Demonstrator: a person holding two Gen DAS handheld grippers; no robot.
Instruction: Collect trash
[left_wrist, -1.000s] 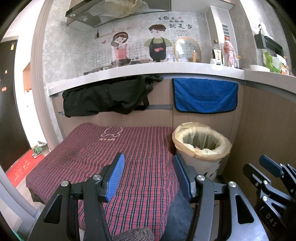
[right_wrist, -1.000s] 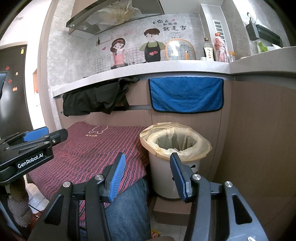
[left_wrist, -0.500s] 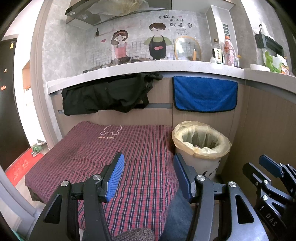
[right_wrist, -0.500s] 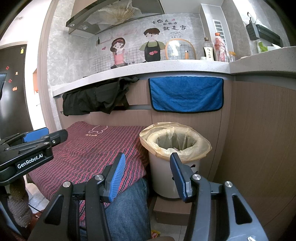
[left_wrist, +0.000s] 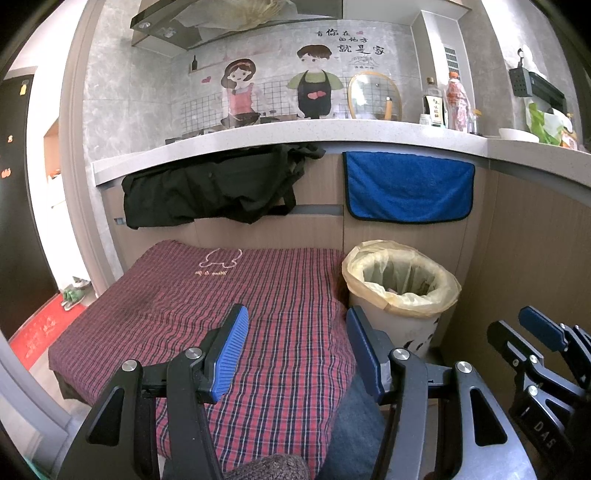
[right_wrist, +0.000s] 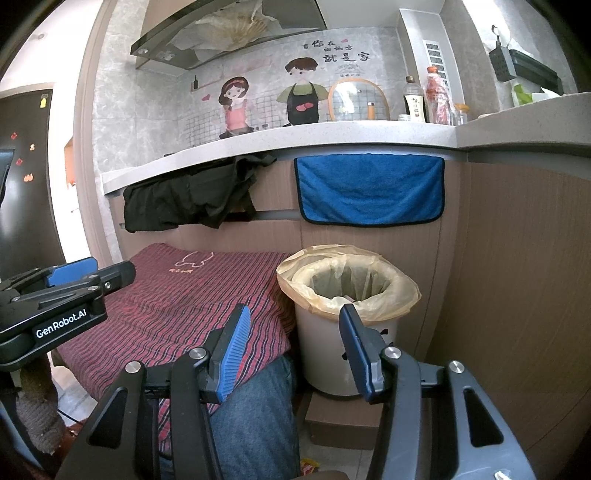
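A white trash bin lined with a yellowish bag stands at the right of a table covered in red plaid cloth; it also shows in the right wrist view. Some trash lies inside the bag. My left gripper is open and empty above the cloth, left of the bin. My right gripper is open and empty in front of the bin. No loose trash shows on the cloth. Each gripper shows in the other's view: the right one and the left one.
A counter runs behind, with a black garment and a blue towel hanging from it. A wood panel wall stands right of the bin. The bin sits on a cardboard box. A jeans-clad leg is below.
The left gripper's view has shifted slightly; the table and bin sit a little lower in frame. The right gripper has stayed still. Both stay open.
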